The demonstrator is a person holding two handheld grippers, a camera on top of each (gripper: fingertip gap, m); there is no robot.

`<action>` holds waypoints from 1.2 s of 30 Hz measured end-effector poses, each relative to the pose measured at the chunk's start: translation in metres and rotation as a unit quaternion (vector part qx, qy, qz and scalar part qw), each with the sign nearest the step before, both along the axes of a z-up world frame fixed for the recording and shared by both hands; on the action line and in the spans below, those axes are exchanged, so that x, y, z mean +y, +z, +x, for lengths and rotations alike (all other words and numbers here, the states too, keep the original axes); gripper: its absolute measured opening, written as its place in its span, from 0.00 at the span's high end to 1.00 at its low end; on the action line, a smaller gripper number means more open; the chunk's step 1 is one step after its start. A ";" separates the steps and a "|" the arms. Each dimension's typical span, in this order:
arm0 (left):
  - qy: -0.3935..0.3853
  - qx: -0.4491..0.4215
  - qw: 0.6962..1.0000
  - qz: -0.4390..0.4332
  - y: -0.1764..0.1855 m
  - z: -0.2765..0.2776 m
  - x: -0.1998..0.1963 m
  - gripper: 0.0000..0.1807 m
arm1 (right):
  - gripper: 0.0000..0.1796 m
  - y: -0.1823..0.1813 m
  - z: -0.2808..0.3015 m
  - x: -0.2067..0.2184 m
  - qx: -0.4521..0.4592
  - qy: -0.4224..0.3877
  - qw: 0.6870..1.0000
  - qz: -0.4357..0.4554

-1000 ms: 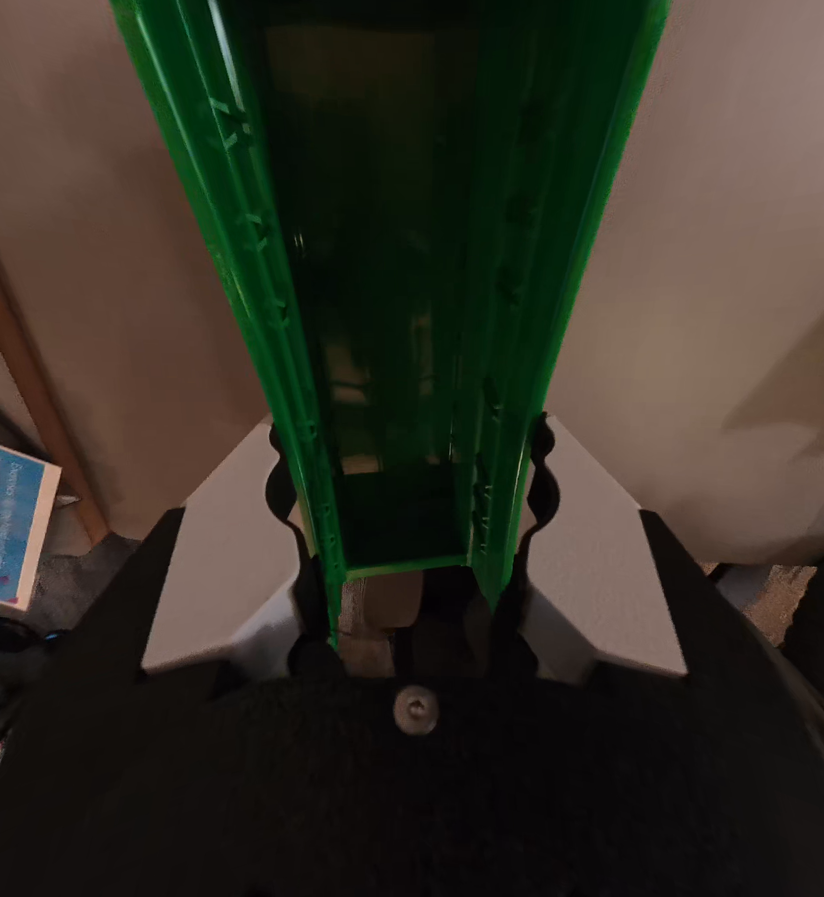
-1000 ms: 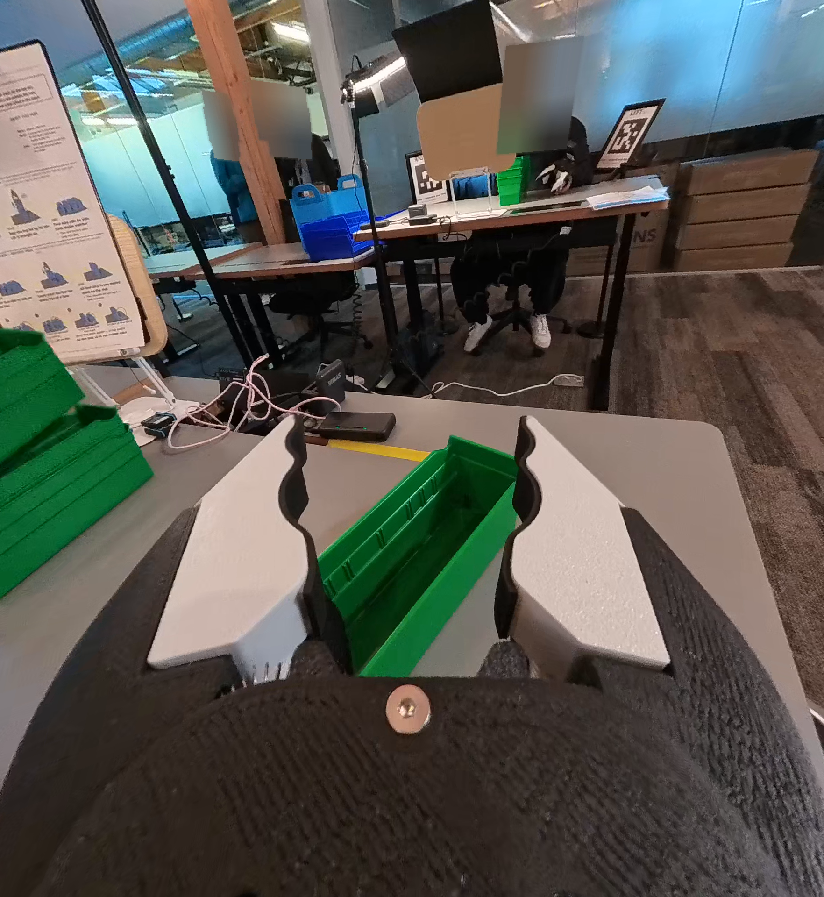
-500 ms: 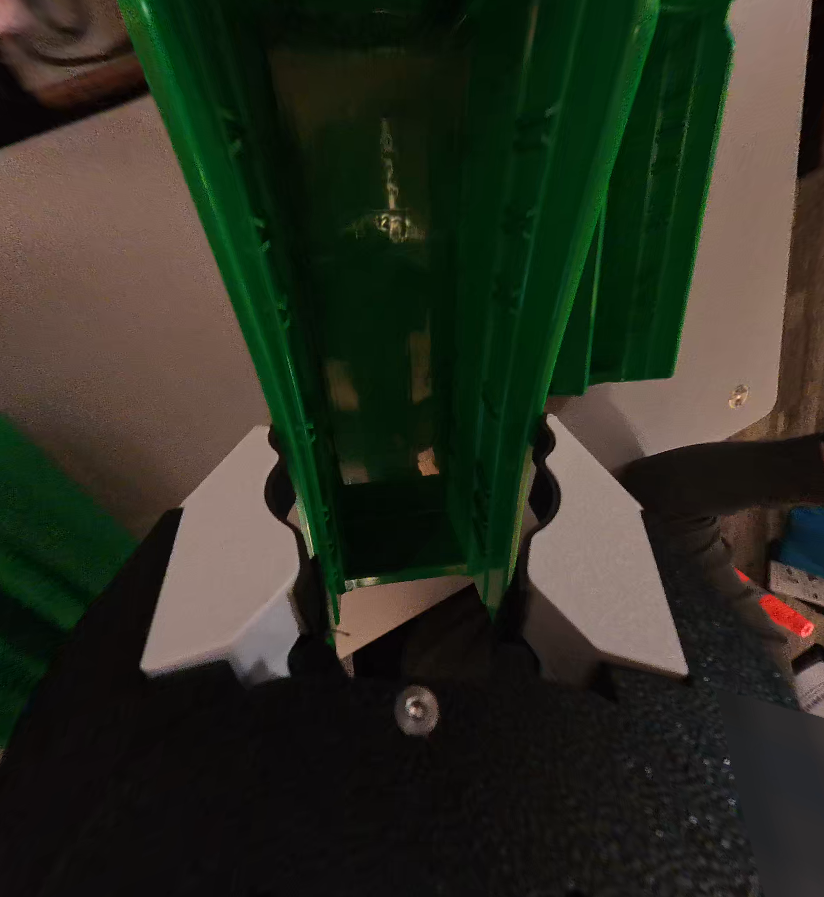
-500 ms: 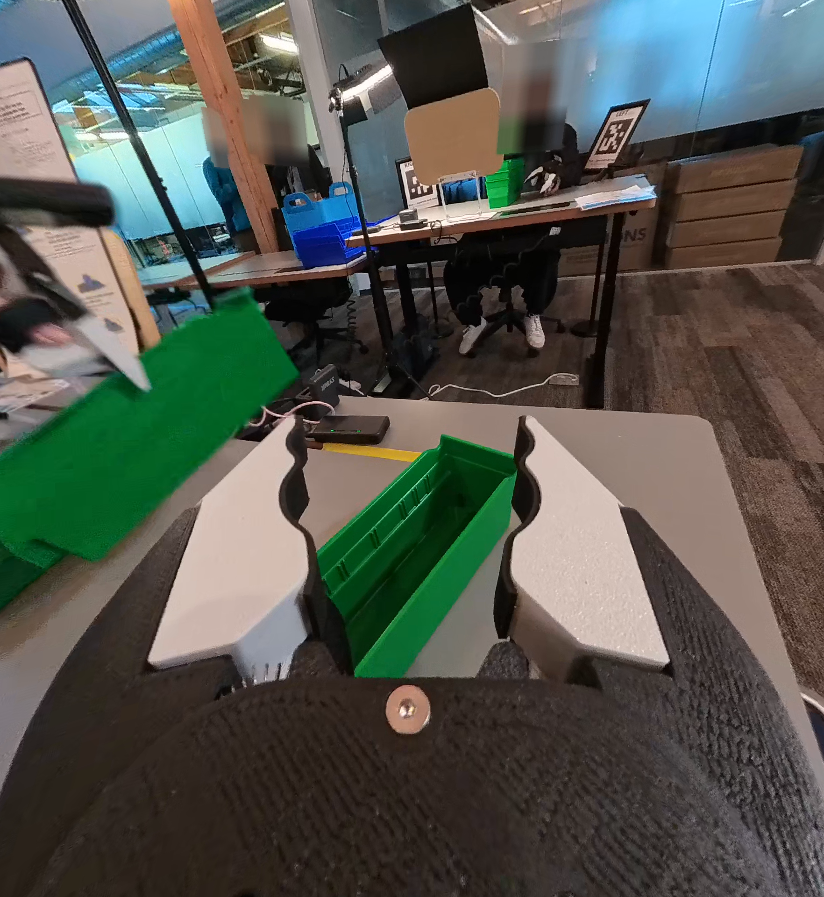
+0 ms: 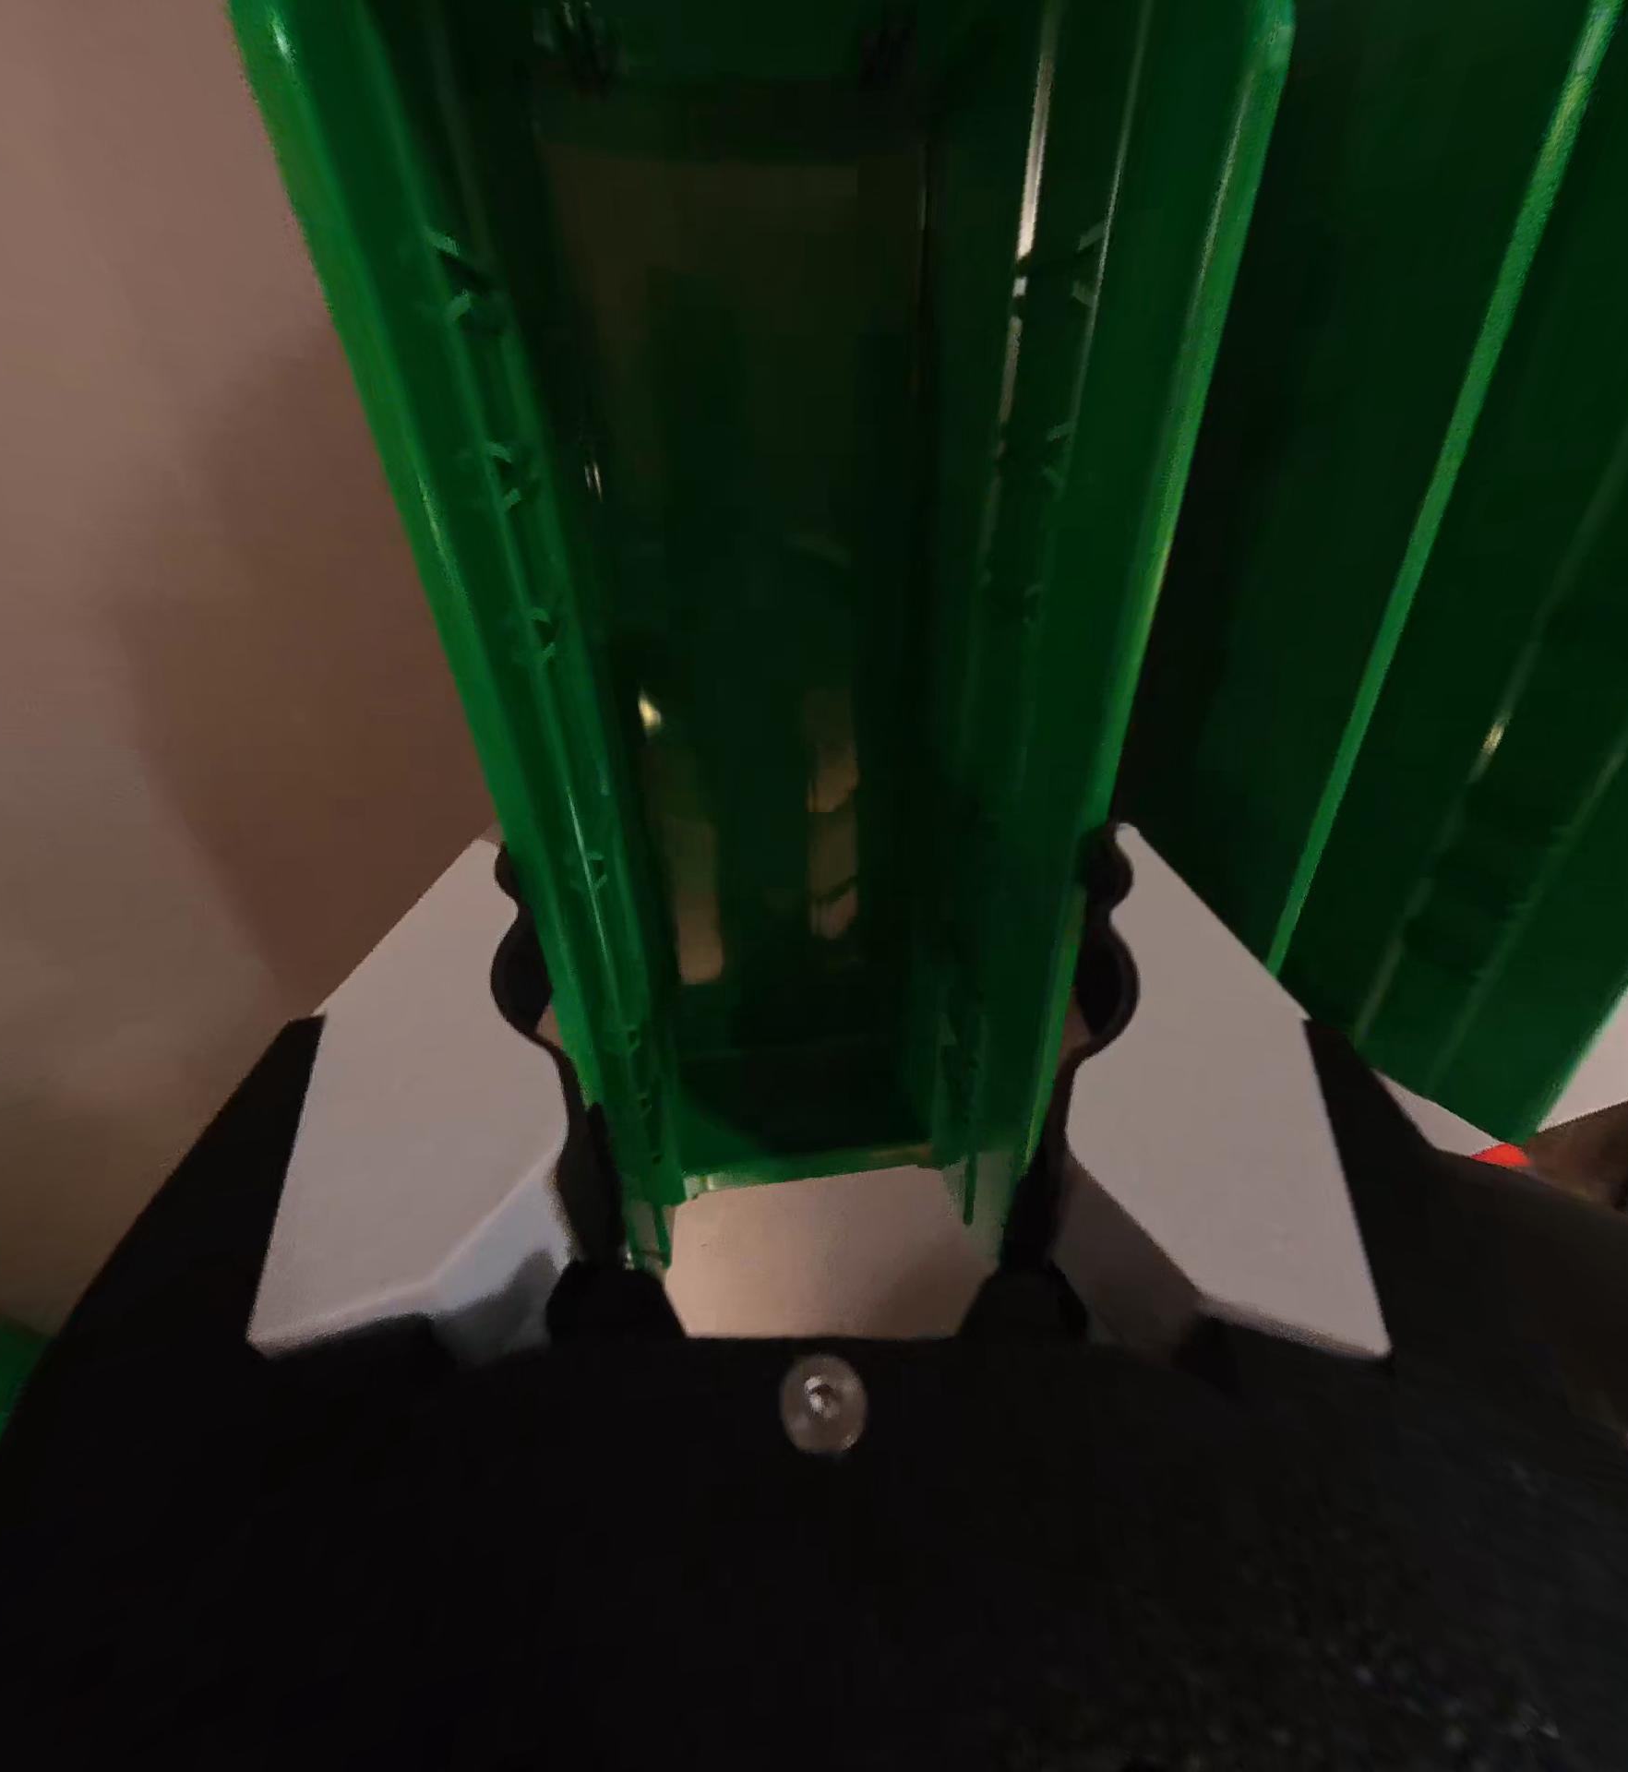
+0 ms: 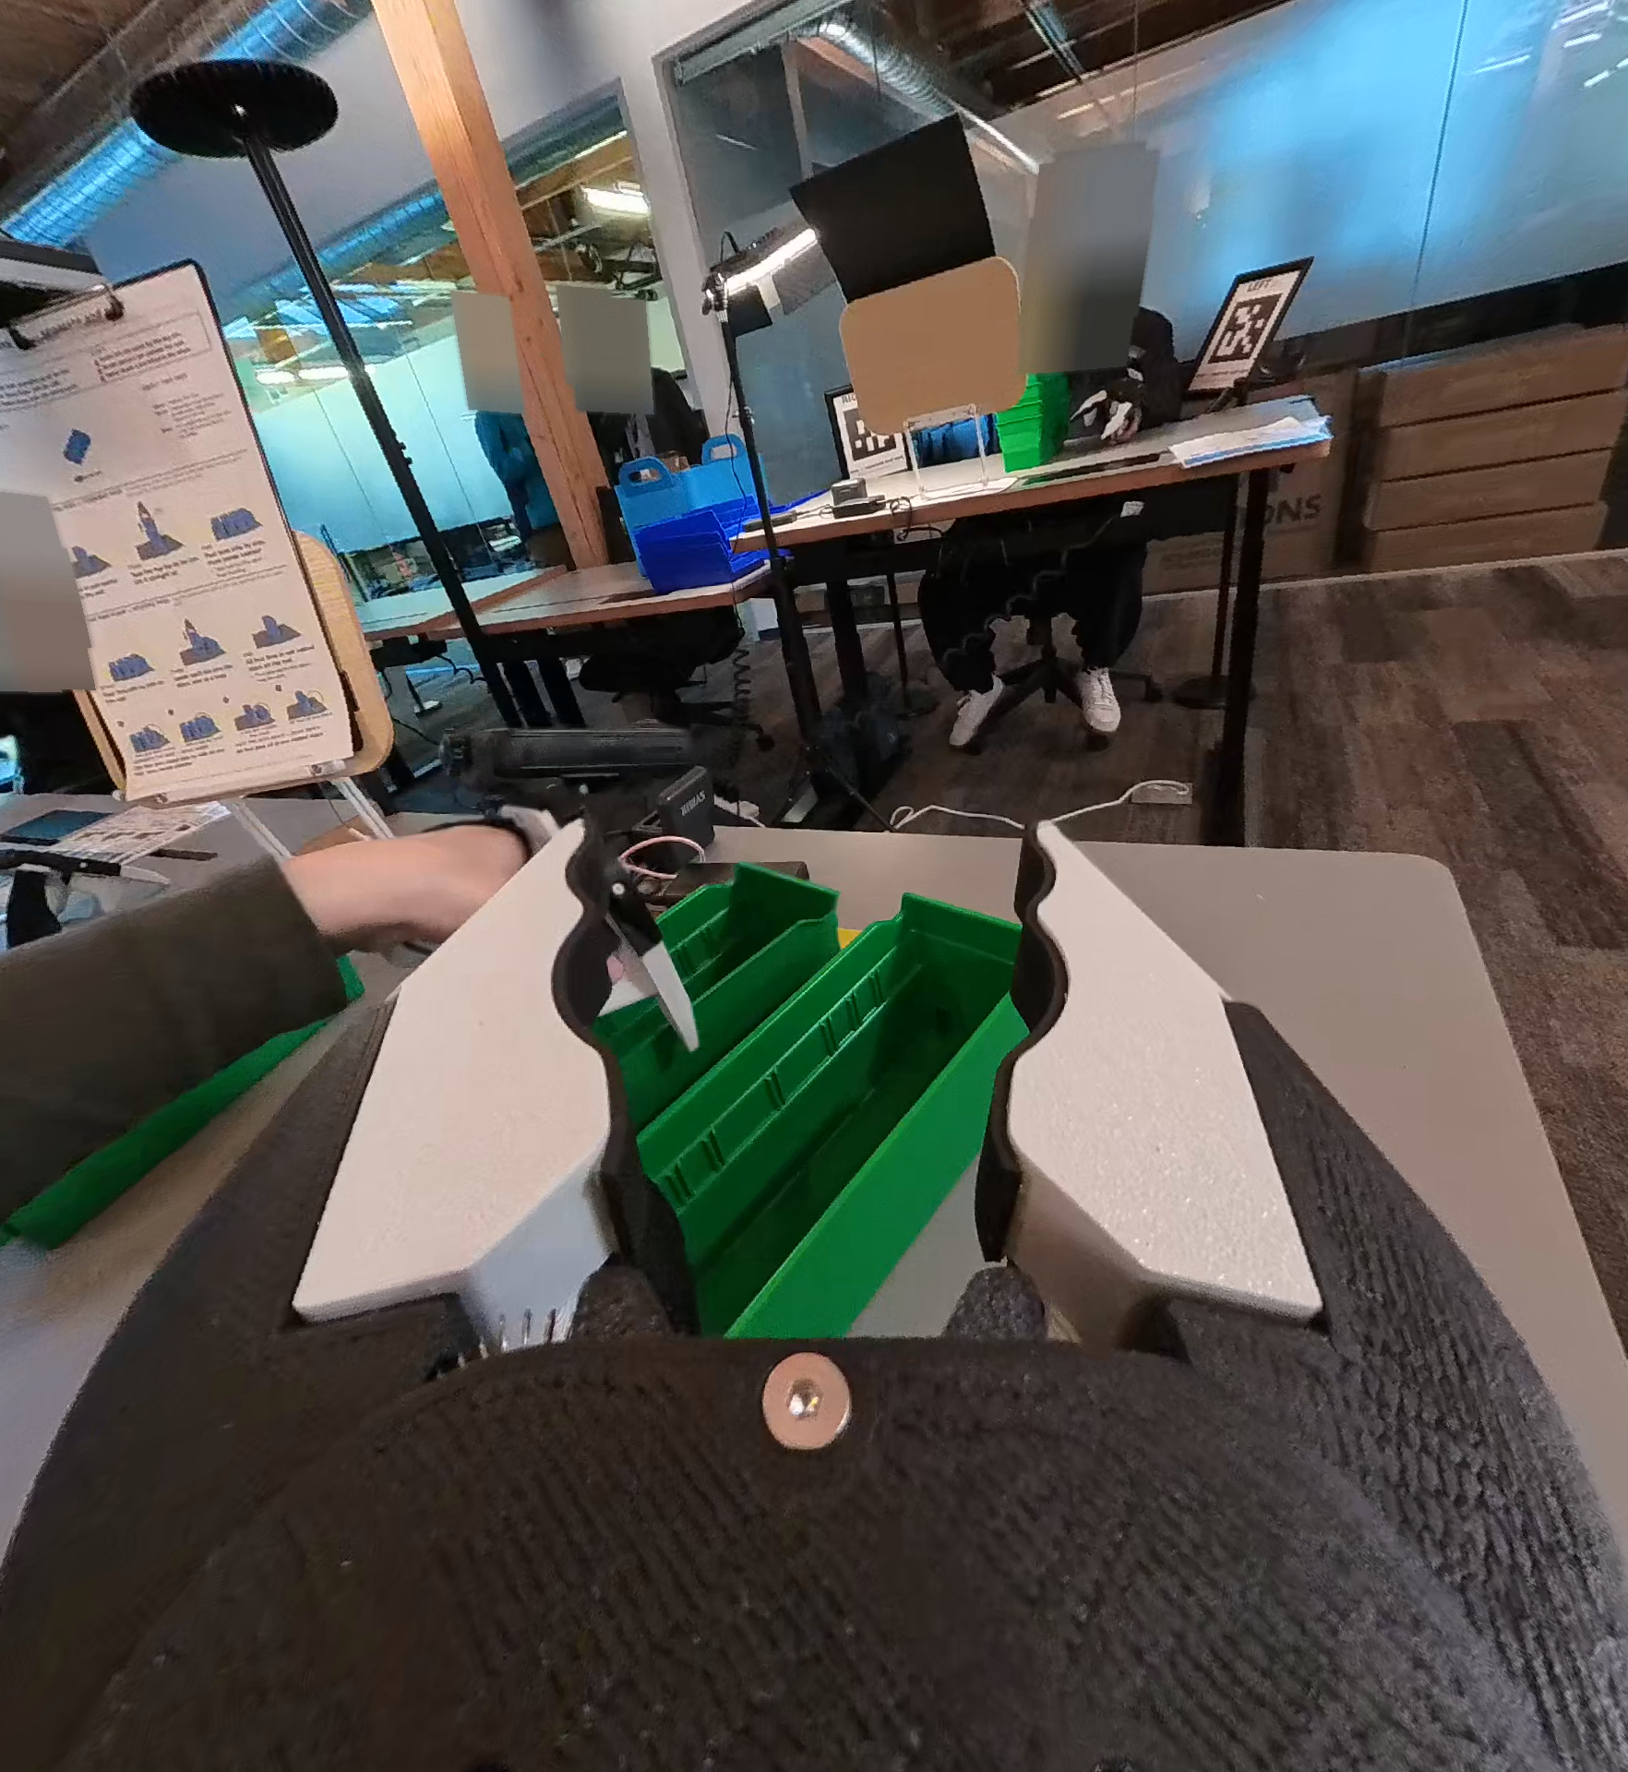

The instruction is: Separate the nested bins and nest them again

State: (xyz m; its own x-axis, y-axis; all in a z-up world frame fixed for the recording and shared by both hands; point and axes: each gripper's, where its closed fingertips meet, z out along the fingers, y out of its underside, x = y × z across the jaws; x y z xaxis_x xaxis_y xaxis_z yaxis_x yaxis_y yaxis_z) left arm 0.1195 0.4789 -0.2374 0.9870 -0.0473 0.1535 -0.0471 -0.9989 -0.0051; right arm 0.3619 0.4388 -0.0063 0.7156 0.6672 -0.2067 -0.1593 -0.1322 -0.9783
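Observation:
My left gripper point(image 5: 808, 849) is shut across the width of a narrow green bin point(image 5: 772, 479) that runs forward from its jaws. A second green bin point(image 5: 1462, 575) lies just to its right on the grey table point(image 5: 120, 575). In the right wrist view, the held bin point(image 6: 743, 949) sits close beside the left side of the second bin point(image 6: 848, 1103), with the left gripper point(image 6: 642, 968) on its near end. Whether the two bins touch is unclear. My right gripper point(image 6: 810, 844) is open and empty, above the near end of the second bin.
More green bins point(image 6: 168, 1131) lie at the left under a person's sleeve point(image 6: 120, 978). A clipboard with an instruction sheet point(image 6: 149, 537), a lamp pole point(image 6: 359, 431) and cables with a black device point(image 6: 685, 805) stand at the table's far side. The table's right edge point(image 6: 1481, 1103) is near.
My left gripper has carried its bin from the left side over to the bin on the table and brought it down beside it. My right gripper has stayed open, nearly in place.

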 end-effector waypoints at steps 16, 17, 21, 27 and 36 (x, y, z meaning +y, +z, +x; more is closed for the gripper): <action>0.113 0.086 0.968 0.208 0.149 -0.297 -0.120 0.12 | 0.52 -0.007 -0.006 0.006 -0.014 -0.009 1.000 -0.014; 0.135 0.102 0.963 0.210 0.144 -0.323 -0.135 0.12 | 0.52 -0.008 -0.007 0.006 -0.017 -0.008 1.000 -0.014; 0.193 0.086 0.962 0.172 0.104 -0.381 -0.192 0.12 | 0.52 -0.007 -0.013 0.004 -0.028 -0.007 1.000 -0.009; 0.177 0.047 0.958 0.218 0.086 -0.392 -0.200 0.12 | 0.52 -0.014 -0.022 0.007 -0.043 -0.004 0.999 -0.020; 0.241 0.037 0.967 0.078 0.017 -0.379 -0.227 0.13 | 0.52 -0.020 -0.034 0.009 -0.058 0.011 0.998 -0.027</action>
State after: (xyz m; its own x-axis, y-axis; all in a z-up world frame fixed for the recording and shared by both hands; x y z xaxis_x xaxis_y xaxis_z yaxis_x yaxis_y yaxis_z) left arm -0.2594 0.2516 -0.2200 0.9080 0.4043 0.1100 0.4180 -0.8919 -0.1725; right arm 0.3276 0.4474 -0.0260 0.7216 0.6740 -0.1584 -0.0412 -0.1866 -0.9816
